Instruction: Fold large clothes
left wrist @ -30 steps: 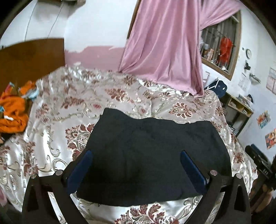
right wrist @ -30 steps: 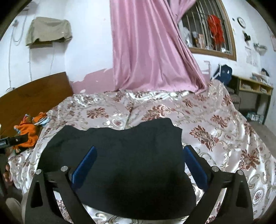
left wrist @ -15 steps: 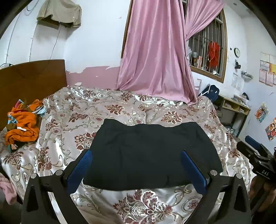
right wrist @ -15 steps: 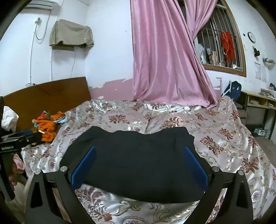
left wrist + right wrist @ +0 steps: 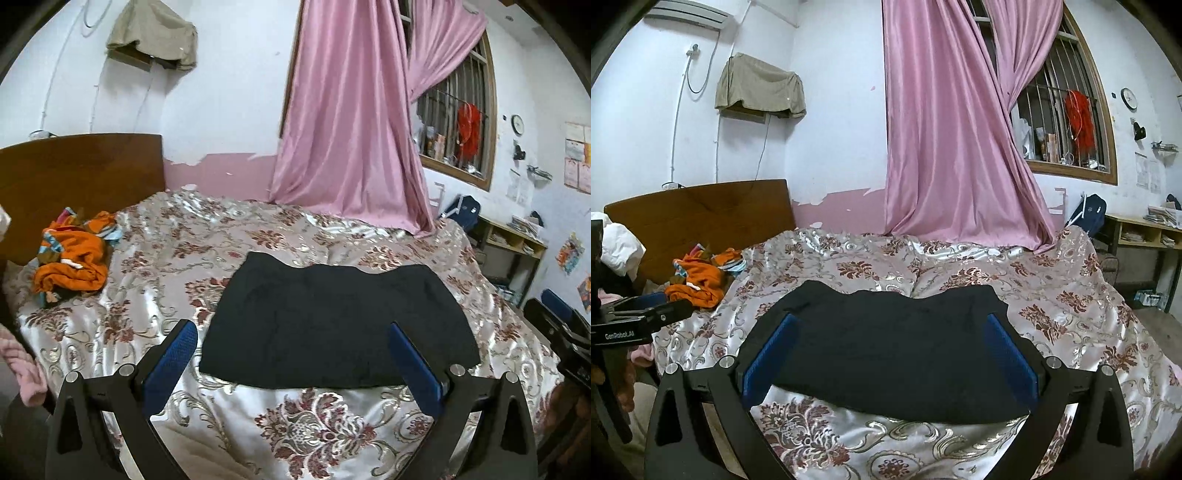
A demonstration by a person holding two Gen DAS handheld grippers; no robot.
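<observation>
A black garment [image 5: 336, 321] lies folded into a flat rectangle on the floral bedspread [image 5: 258, 240]; it also shows in the right wrist view [image 5: 897, 347]. My left gripper [image 5: 291, 332] is open and empty, held back from the garment's near edge above the bed's front. My right gripper [image 5: 892, 319] is open and empty, also pulled back, with the garment seen between its blue pads [image 5: 768, 358]. The right gripper shows at the right edge of the left wrist view [image 5: 561, 325], and the left gripper at the left edge of the right wrist view [image 5: 639, 321].
A pile of orange clothes [image 5: 74, 258] lies at the bed's left by the wooden headboard [image 5: 81, 173]. A pink curtain [image 5: 351, 129] hangs behind the bed. A shelf unit [image 5: 513, 243] stands to the right. Pink cloth [image 5: 26, 369] hangs at the bed's left front corner.
Both grippers have drawn back and up from the folded black garment, which now looks smaller and lies untouched on the bed. Both stay open.
</observation>
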